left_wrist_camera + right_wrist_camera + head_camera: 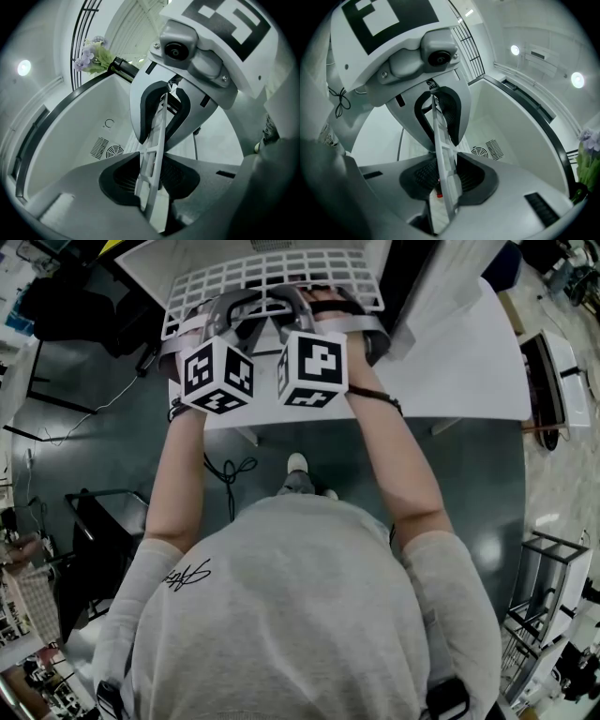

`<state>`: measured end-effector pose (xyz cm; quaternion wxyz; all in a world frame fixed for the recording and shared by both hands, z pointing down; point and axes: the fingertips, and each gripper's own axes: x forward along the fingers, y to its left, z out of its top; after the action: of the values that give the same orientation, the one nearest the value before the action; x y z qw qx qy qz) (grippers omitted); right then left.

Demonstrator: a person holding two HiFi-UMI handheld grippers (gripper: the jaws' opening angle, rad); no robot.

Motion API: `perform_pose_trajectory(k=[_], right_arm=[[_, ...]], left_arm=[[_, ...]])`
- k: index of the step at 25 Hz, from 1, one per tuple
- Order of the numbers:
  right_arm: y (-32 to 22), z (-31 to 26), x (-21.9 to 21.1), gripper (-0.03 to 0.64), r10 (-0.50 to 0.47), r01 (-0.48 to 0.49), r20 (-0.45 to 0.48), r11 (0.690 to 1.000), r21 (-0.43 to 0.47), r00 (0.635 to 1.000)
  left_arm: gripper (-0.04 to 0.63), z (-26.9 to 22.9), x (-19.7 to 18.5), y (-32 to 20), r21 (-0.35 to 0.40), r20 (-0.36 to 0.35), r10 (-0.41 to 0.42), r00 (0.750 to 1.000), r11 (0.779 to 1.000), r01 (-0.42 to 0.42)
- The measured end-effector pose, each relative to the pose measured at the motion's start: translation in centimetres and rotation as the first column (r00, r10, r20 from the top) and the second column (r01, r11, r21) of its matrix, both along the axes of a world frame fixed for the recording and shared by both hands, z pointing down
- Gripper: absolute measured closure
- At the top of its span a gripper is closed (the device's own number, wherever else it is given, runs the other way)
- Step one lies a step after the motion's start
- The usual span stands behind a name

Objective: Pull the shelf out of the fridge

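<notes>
A white bench (469, 371) spans the head view from 12 to 2 o'clock. On it, at 12 o'clock, stands the fridge (187, 259), open toward the person, with the white wire shelf (272, 277) jutting out of it above the bench top. Beneath lies a dark, glossy floor (112, 446) — a black cable (230, 474) loops on it just left of centre and a pale shoe (296, 463) stands near that cable. A black frame (103, 512) stands on the floor at 9 o'clock.
</notes>
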<state>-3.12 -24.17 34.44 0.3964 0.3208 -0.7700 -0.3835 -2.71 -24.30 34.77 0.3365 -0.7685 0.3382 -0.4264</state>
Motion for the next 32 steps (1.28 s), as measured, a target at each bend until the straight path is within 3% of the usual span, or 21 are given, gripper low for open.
perform_pose_trajectory(k=[32], right_arm=[[1.08,-0.10,-0.17,0.528,-0.009,0.009,-0.002,1.000,0.002,1.000]], left_arm=[[0.500,-0.17,-0.11,1.00,0.001,-0.001,-0.007,1.000,1.000,0.007]])
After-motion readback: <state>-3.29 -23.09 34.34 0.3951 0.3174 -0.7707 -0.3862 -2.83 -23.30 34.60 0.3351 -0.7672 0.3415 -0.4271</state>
